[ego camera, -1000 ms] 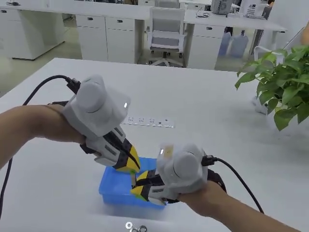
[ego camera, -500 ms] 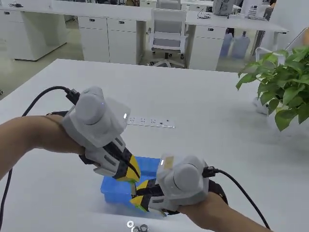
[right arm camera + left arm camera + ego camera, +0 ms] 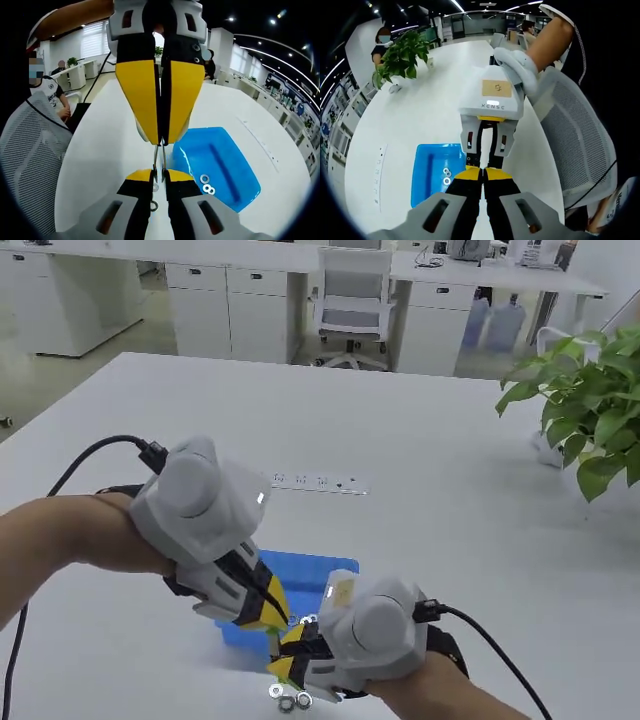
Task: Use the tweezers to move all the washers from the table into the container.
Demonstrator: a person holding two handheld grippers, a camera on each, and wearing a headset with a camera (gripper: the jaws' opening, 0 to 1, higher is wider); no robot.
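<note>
Three washers (image 3: 205, 185) already lie in the container (image 3: 226, 155), a shallow blue tray on the white tabletop (image 3: 450, 490). A few loose washers (image 3: 288, 700) wait on the tabletop just beside the container's near edge, at least two, maybe three; exact count is hard to tell. Judged from that, the task is partway: some in, a small cluster left to move.

The washers are small flat silver rings with open centres. They are thin and shiny, so likely fiddly to pinch. The ones in the container sit close together, two touching.

The tweezers (image 3: 159, 160) are thin metal, two slim tines. They run from the left gripper (image 3: 262, 608) into the right gripper (image 3: 288, 652), tips down toward the loose washers. No washer is visible between the tips.

The left claw is closed tight on the upper part of the tweezers. The right claw is drawn almost fully in with the tines between its pads. It looks to be squeezing them, though actual contact is hard to confirm. Both grippers are crowded together over the container's near edge, right one nearer the person.

Farther out: a power strip (image 3: 312, 483) set in the tabletop, a green plant (image 3: 590, 410) at the right, and an office chair (image 3: 352, 310) beyond.
</note>
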